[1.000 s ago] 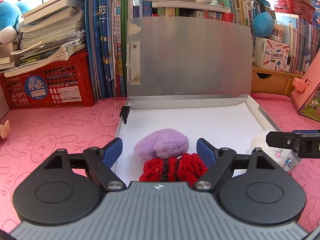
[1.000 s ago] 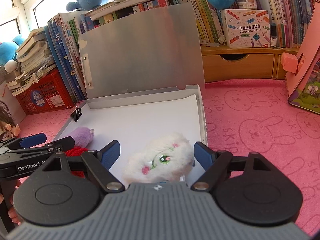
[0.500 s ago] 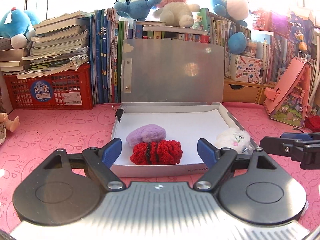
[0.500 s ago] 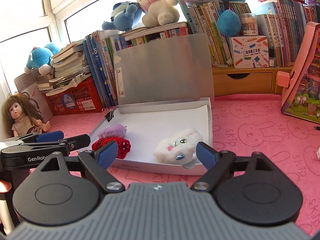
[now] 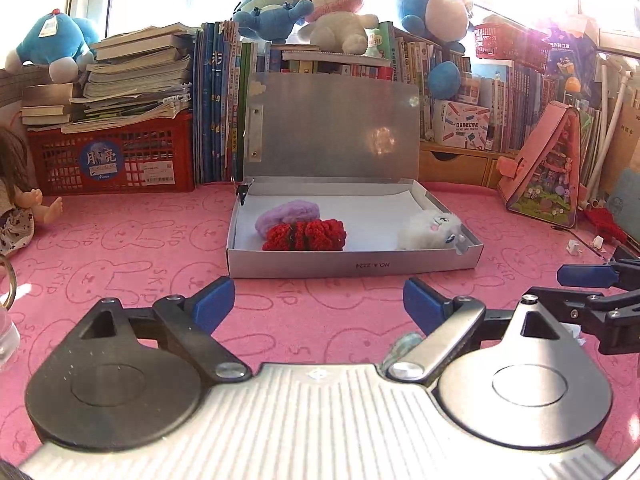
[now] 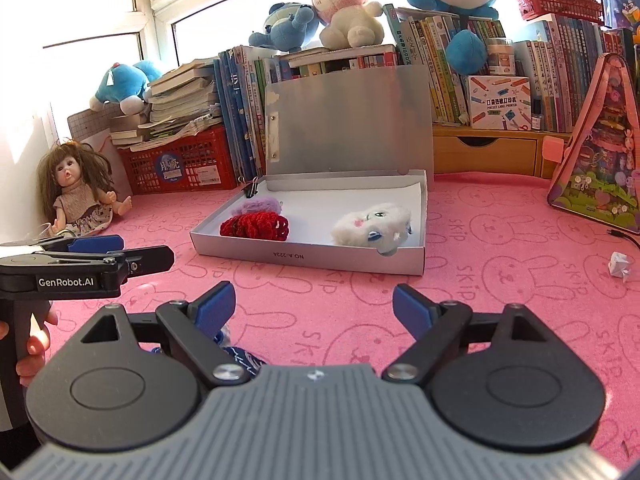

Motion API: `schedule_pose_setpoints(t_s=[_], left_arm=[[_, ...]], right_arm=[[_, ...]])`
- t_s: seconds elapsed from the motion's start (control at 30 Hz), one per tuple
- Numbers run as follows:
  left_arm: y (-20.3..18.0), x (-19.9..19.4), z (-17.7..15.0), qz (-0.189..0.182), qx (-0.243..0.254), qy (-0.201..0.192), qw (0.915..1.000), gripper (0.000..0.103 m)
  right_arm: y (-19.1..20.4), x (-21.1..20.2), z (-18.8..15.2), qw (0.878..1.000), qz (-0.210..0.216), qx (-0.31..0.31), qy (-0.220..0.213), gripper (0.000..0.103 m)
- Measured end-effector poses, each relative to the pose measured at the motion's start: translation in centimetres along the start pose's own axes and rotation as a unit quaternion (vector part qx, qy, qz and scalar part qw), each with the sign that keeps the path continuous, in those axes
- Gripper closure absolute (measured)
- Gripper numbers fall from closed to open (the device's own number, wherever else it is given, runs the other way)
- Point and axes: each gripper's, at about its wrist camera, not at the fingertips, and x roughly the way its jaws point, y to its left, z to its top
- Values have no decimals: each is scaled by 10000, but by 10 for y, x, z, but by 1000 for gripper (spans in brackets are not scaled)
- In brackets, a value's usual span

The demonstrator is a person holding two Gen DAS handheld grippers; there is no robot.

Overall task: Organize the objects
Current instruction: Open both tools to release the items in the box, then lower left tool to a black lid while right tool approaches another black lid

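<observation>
A: What is different from a moment ago?

B: Both grippers were right over the box [image 5: 352, 266] before. Now they sit back from it, above the pink desk mat [image 5: 132, 248]. The whole box shows in front of them.

A: Are the grippers holding anything?

B: No. The left gripper [image 5: 319, 304] has its jaws wide apart, and they have just been opening more. Only the mat is between them. The right gripper [image 6: 314, 306] is spread wide too, with nothing in it. Its jaws opened a bit more and then stayed like that.

A: What is in the box?

B: Three soft things. A purple fluffy toy [image 5: 288, 213] lies near the back left corner of the box. A red knitted thing [image 5: 305, 235] lies just in front of it, touching it, close to the front left corner. A white fluffy toy [image 5: 430, 229] lies in the front right corner, against the right wall.

A: Is the box open?

B: Yes. Its grey lid [image 5: 332, 128] stands up at the back, leaning on the books [image 5: 218, 104]. A black clip [image 5: 243, 191] sits on the back left corner of the box.

A: What else holds things?

B: A red basket [image 5: 112, 158] at the back left of the desk has a pile of books on top. A doll [image 6: 78, 192] sits at the left edge.
</observation>
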Motion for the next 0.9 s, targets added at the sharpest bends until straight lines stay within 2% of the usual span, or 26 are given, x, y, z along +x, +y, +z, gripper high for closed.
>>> schedule_pose_setpoints(t_s=[0.2, 0.3, 0.43, 0.63, 0.7, 0.77, 0.9], left_arm=[[1, -20, -31, -30, 64, 168, 9998, 9], [0, -31, -44, -119, 76, 187, 9997, 9], [-3, -41, -57, -302, 38, 189, 9994, 9], [-8, -48, -68, -126, 159, 123, 9997, 9], [-9, -51, -73, -52, 166, 77, 9998, 9], [-8, -55, -80, 11, 102, -64, 9999, 8], [-3, -58, -89, 98, -82, -115, 9999, 8]], right_arm=[[14, -21, -22, 9990, -90, -436, -13, 13], [18, -29, -32, 9993, -52, -373, -42, 21], [25, -35, -46, 9992, -26, -398, -29, 25], [33, -41, -64, 9993, -3, -376, 44, 33], [34, -43, -69, 9996, 31, -285, 82, 44], [33, -43, -75, 9997, 42, -202, 125, 49], [33, -44, -82, 9997, -17, -145, 191, 50]])
